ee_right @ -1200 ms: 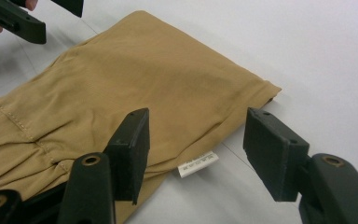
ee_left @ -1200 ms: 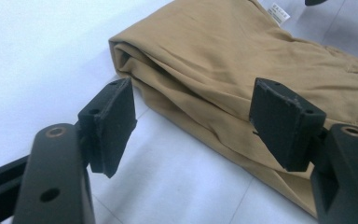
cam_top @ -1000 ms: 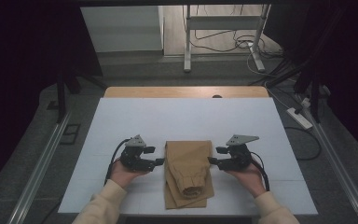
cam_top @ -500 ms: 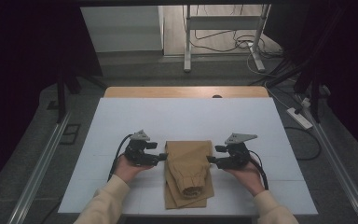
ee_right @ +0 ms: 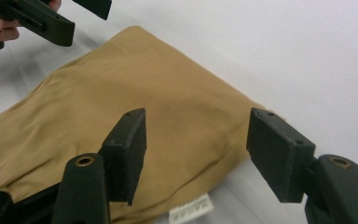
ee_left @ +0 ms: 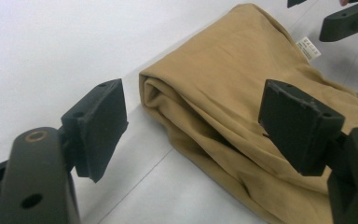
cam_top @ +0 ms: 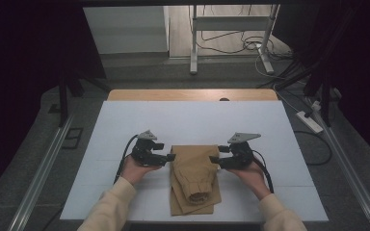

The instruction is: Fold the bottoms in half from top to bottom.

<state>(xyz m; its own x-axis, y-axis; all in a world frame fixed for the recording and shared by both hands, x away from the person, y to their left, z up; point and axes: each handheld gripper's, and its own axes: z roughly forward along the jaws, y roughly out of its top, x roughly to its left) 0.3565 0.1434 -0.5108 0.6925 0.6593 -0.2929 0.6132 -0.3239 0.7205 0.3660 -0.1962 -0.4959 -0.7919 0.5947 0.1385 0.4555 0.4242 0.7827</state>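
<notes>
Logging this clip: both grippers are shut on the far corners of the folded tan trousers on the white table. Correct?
Not quite. Both grippers are open: the left gripper and right gripper stand with jaws apart at the folded tan trousers' far corners, as each gripper view shows.

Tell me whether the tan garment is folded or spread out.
Folded. The tan garment lies as a compact stack on the table, with layered edges visible at its corner.

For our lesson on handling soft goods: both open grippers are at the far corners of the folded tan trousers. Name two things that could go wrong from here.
1. The left gripper faces a thick stack of layers at the folded tan trousers' corner; it may pinch only some, so the fold could open.
2. The right gripper sits over the white label; it might catch that instead.
</notes>
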